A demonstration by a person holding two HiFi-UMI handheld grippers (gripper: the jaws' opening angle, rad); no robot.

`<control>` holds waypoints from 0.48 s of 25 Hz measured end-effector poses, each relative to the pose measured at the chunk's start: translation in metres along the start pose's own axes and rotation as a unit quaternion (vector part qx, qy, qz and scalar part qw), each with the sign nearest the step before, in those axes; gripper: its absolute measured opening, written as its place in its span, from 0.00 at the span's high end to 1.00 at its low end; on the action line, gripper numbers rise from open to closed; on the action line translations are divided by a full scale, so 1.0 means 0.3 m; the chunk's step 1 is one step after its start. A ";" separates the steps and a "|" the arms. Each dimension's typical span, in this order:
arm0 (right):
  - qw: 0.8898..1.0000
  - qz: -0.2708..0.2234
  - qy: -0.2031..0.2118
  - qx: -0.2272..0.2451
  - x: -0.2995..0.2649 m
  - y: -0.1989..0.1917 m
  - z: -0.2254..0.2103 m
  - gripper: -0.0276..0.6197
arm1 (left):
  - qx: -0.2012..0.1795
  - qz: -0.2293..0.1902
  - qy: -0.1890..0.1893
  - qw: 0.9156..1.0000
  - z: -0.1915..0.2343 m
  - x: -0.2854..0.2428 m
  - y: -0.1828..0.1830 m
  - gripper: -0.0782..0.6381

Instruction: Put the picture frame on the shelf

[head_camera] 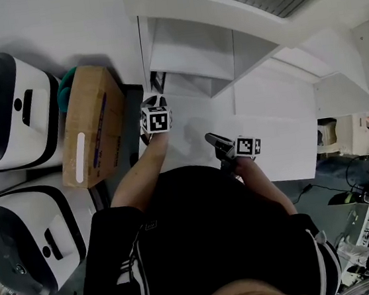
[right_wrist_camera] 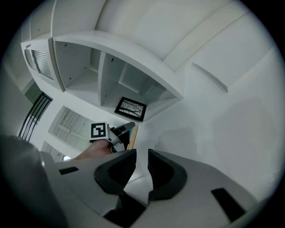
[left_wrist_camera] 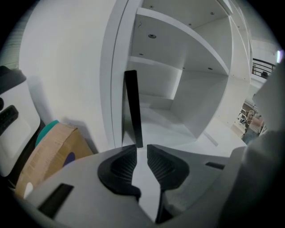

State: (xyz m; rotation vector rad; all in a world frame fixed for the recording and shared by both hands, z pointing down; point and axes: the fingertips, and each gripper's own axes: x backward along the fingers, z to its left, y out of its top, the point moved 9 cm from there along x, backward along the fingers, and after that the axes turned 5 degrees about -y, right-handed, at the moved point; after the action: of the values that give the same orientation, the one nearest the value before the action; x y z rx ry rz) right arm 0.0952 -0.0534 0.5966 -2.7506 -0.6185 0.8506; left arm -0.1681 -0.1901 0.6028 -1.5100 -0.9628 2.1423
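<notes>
Inside the shelf (left_wrist_camera: 187,44), by its left wall, the picture frame (left_wrist_camera: 132,109) stands; before the shelf, left tongs (left_wrist_camera: 141,150) and right tongs (right_wrist_camera: 141,156) gape narrowly, both empty.

No legible text, brand, number or sign appears in any view. The black-and-white square marker cube (head_camera: 156,121) of the left gripper (left_wrist_camera: 141,147) and the matching cube (head_camera: 247,146) of the right gripper (right_wrist_camera: 141,152) show patterns only. The brown cardboard box (head_camera: 91,125) bears a white label and purple print, both unreadable.
</notes>
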 end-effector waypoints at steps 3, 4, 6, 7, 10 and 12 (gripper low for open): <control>1.000 0.000 0.004 0.001 -0.005 -0.003 0.006 0.82 | -0.004 0.014 -0.008 1.000 -0.010 -0.021 -0.009 0.78; 1.000 0.000 0.004 0.001 -0.005 -0.004 0.007 0.82 | -0.005 0.017 -0.010 1.000 -0.013 -0.029 -0.008 0.79; 1.000 0.000 0.003 0.000 -0.001 -0.005 0.006 0.82 | -0.009 0.021 -0.016 1.000 -0.021 -0.046 -0.001 0.79; 1.000 0.000 0.001 -0.001 0.002 -0.005 0.004 0.82 | -0.010 0.022 -0.018 1.000 -0.025 -0.055 0.004 0.79; 1.000 -0.002 -0.004 -0.004 0.012 -0.002 -0.004 0.82 | -0.011 0.025 -0.024 0.999 -0.033 -0.078 0.016 0.79; 1.000 -0.005 -0.007 -0.008 0.017 0.000 -0.009 0.82 | -0.011 0.026 -0.025 0.999 -0.033 -0.092 0.022 0.79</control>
State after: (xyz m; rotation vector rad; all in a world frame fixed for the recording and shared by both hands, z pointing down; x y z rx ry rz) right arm 0.1006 -0.0512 0.5962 -2.7551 -0.6433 0.8663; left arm -0.1480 -0.2087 0.6151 -1.5144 -0.9769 2.2228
